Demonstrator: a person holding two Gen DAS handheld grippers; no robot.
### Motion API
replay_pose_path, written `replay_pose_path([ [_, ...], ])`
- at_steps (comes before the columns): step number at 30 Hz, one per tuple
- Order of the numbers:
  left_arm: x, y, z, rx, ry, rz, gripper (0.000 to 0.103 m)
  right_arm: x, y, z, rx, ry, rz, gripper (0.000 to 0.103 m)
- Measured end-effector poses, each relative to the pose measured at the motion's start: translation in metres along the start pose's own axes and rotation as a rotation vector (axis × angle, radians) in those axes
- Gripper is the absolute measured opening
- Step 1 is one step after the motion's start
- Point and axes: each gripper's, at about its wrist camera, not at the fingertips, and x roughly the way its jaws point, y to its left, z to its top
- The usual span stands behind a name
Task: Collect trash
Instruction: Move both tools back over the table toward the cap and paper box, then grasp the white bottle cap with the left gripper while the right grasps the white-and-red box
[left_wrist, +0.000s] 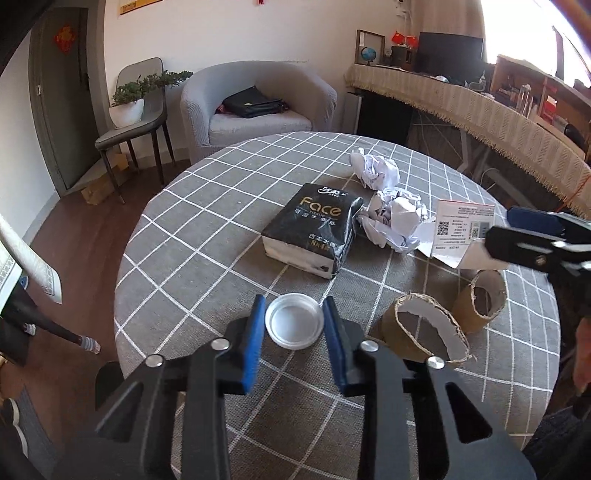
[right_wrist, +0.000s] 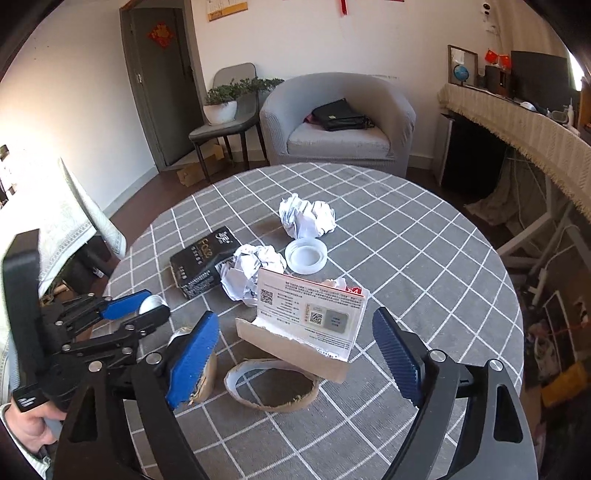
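Observation:
My left gripper has its blue pads on both sides of a white plastic lid and appears shut on it; in the right wrist view the left gripper shows the lid between its fingers. My right gripper is open over an opened cardboard box and a cardboard tape ring. Two crumpled paper balls, a second white lid and two cardboard rolls lie on the table.
A black tissue pack lies mid-table on the round grey checked tablecloth. Behind are a grey armchair with a black bag, a chair with a potted plant, and a long draped desk at right.

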Motion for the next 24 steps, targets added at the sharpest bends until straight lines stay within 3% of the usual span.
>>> replay_pose_path([
  [24,-0.019,0.017,0.0,-0.023,-0.041,-0.028,0.033,0.044,0.004,0.006,0.063,0.074,-0.097,0.086],
])
